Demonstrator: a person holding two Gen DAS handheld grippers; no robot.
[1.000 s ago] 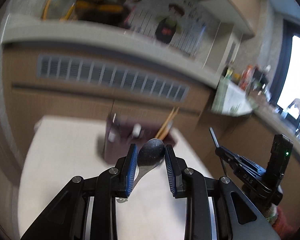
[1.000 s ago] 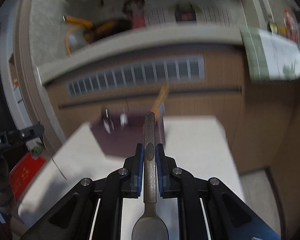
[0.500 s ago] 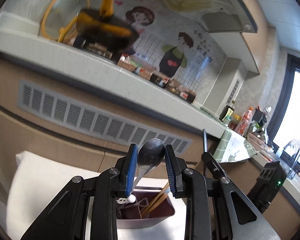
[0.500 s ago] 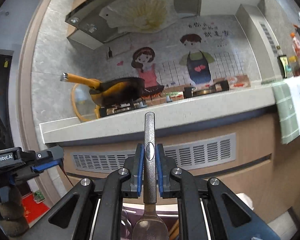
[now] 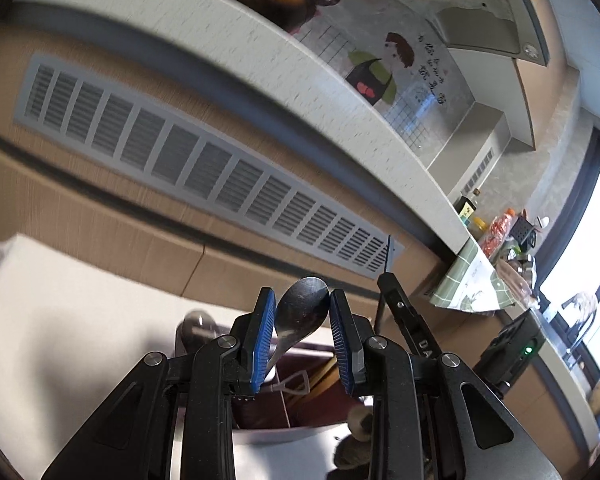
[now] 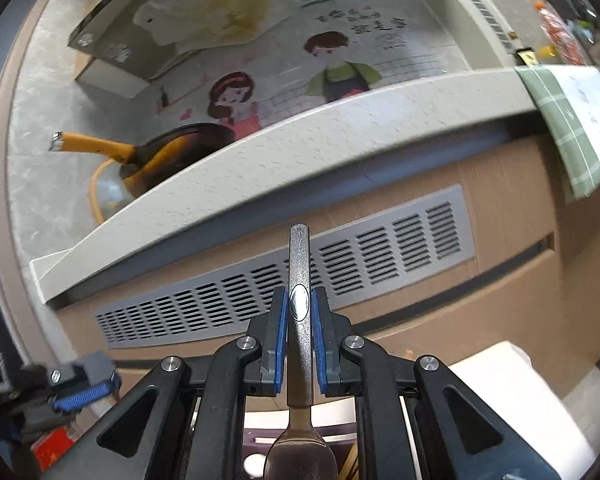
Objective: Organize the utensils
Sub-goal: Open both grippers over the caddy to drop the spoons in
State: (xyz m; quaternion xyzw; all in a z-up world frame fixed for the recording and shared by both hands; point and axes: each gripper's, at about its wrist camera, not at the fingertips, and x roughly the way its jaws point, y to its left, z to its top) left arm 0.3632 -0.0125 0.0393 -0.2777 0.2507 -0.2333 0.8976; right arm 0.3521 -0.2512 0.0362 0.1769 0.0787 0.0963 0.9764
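My left gripper [image 5: 302,312] is shut on the bowl of a metal spoon [image 5: 305,308], whose handle slants down toward the dark maroon utensil holder [image 5: 276,420] just below the fingers. Wooden chopsticks [image 5: 320,376] and a white utensil [image 5: 294,384] stand in that holder. My right gripper [image 6: 299,312] is shut on the handle of a second metal spoon [image 6: 299,280]. That handle points up and its bowl hangs low between the arms, over the holder's rim [image 6: 260,434]. The right gripper's tip [image 5: 396,304] shows beside the left one.
A white table [image 5: 80,320] carries the holder. Behind it runs a wooden counter front with a long grey vent grille [image 6: 300,280] under a pale stone worktop [image 6: 300,136]. A yellow-handled pan [image 6: 160,148] sits on the worktop. A green checked cloth [image 6: 572,120] hangs at the right.
Both grippers have come closer to the counter front and rolled, so the scene tilts. The holder now lies right under both sets of fingers. Both spoons stay gripped.
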